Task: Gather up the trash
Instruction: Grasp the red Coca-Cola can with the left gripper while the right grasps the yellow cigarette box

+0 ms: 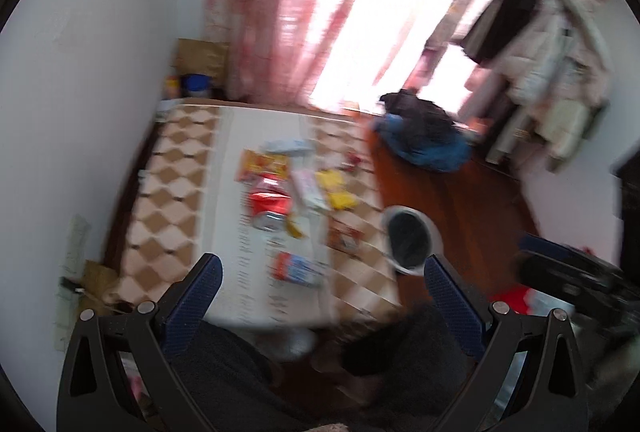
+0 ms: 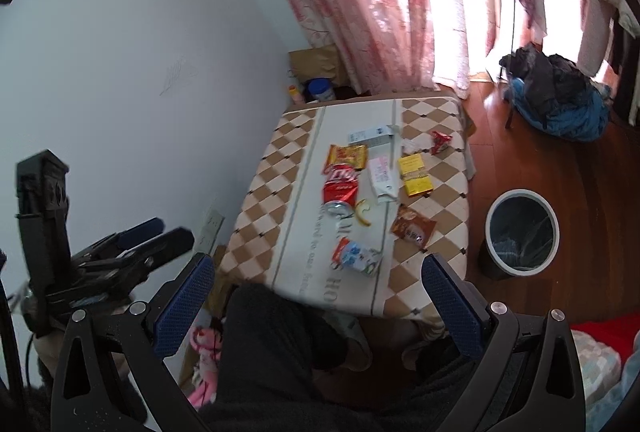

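Note:
Trash lies on a low table with a checkered cloth (image 2: 304, 136): a crushed red can (image 2: 340, 188), an orange wrapper (image 2: 346, 156), a yellow packet (image 2: 415, 176), a brown wrapper (image 2: 412, 226), a red-and-blue carton (image 2: 356, 256) and a banana peel (image 2: 363, 212). My right gripper (image 2: 318, 262) hangs open above the near table edge, holding nothing. My left gripper (image 1: 322, 262) is open too and empty, above the same carton (image 1: 298, 268) in its blurred view. The left gripper (image 2: 152, 236) also shows side-on at the left of the right wrist view.
A round bin with a dark liner (image 2: 520, 192) stands on the wooden floor right of the table, also seen as the bin (image 1: 432, 232). A person's dark-trousered legs (image 2: 272, 344) are below the grippers. A white wall runs left; pink curtains (image 2: 384, 12) and piled clothes (image 2: 560, 100) are behind.

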The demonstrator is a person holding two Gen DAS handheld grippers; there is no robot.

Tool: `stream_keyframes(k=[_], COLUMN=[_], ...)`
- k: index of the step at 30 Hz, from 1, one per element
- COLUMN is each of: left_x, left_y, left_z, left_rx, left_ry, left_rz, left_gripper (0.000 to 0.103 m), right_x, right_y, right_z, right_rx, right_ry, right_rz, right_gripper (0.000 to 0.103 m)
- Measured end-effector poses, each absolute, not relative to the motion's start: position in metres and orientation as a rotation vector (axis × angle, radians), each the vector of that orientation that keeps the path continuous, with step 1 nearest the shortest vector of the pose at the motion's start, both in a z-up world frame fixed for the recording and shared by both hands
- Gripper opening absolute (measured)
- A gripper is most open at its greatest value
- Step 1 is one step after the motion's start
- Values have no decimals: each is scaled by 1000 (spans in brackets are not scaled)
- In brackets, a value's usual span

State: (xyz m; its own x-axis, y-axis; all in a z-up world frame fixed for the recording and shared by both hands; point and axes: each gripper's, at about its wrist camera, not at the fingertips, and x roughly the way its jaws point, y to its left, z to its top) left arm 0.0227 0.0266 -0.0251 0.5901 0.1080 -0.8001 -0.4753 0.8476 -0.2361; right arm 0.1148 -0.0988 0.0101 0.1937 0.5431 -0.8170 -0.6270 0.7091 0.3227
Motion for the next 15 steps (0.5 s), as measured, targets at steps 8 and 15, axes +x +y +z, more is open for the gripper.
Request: stream_keyframes(k=[8, 15], left_x=[113, 206], left_y=[86, 120], left_z=[-124, -240], left_rx=[-423, -476], left_ry=[1038, 1281], left_rz=[558, 518], left_gripper=[103, 103], right_x=[223, 319], right_y=[-64, -29], right_z=[-112, -225], right_rx=[-62, -121], right_ry=[1255, 1371], right_rz=[633, 519], right_gripper=[103, 96])
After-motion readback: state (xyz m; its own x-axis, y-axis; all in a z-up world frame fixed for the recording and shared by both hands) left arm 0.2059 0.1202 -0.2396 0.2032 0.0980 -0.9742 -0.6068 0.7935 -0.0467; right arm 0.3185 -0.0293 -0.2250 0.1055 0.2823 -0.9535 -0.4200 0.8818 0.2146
